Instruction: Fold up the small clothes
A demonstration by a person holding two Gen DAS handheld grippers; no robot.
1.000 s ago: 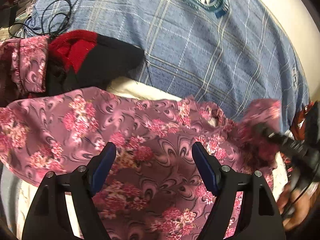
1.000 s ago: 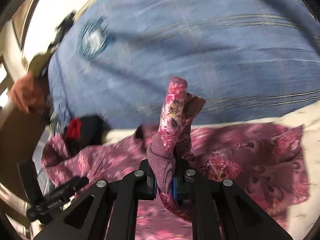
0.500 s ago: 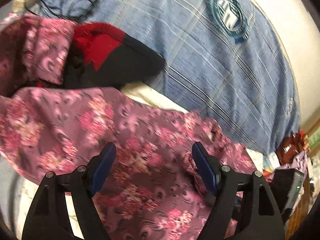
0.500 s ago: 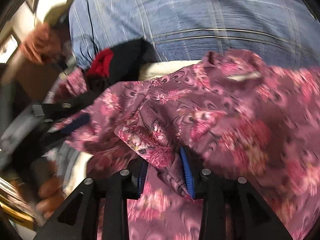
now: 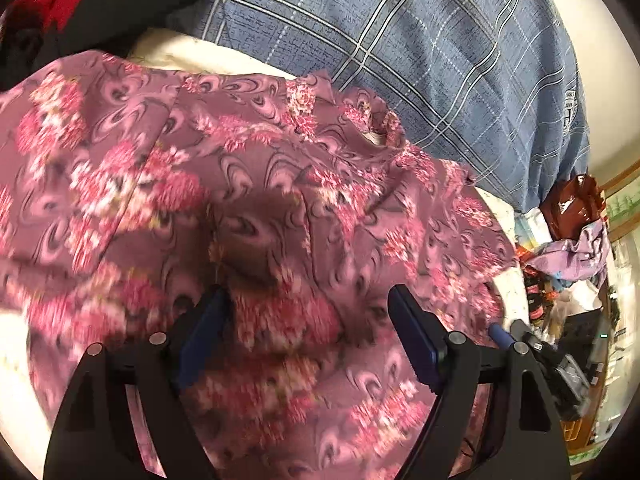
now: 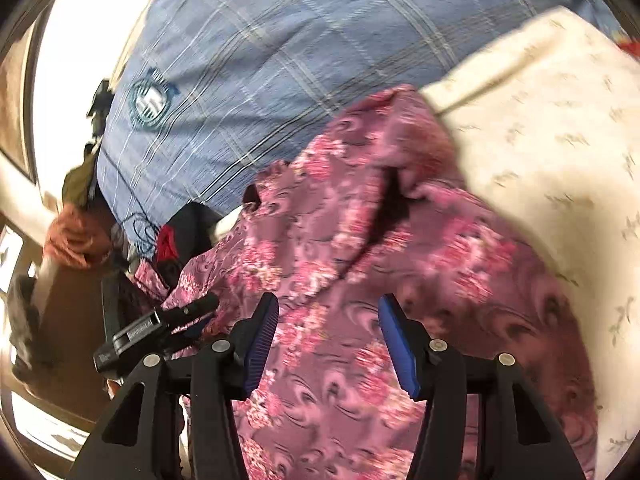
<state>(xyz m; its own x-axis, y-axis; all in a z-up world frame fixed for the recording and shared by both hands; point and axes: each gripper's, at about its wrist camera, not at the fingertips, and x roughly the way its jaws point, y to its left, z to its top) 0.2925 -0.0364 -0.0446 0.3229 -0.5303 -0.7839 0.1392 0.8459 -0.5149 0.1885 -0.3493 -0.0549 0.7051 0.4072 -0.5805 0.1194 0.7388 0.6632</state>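
A mauve garment with pink flowers (image 5: 256, 208) lies spread on a cream cloth (image 5: 192, 54); it also shows in the right wrist view (image 6: 360, 264). My left gripper (image 5: 308, 320) is open just above the garment's middle, with nothing between its blue pads. My right gripper (image 6: 326, 328) is open over the same garment and holds nothing. The left gripper's black body (image 6: 136, 332) shows at the lower left of the right wrist view.
A blue checked blanket (image 5: 420, 40) covers the bed behind the garment. A black and red garment (image 5: 92, 4) lies at the far left. Cluttered items and a brown bag (image 5: 568, 216) sit at the right edge. The cream cloth (image 6: 540, 128) lies right of the garment.
My right gripper has opened and let go of the floral fold it held. The fold now lies on the garment. My left gripper has moved in closer, still open.
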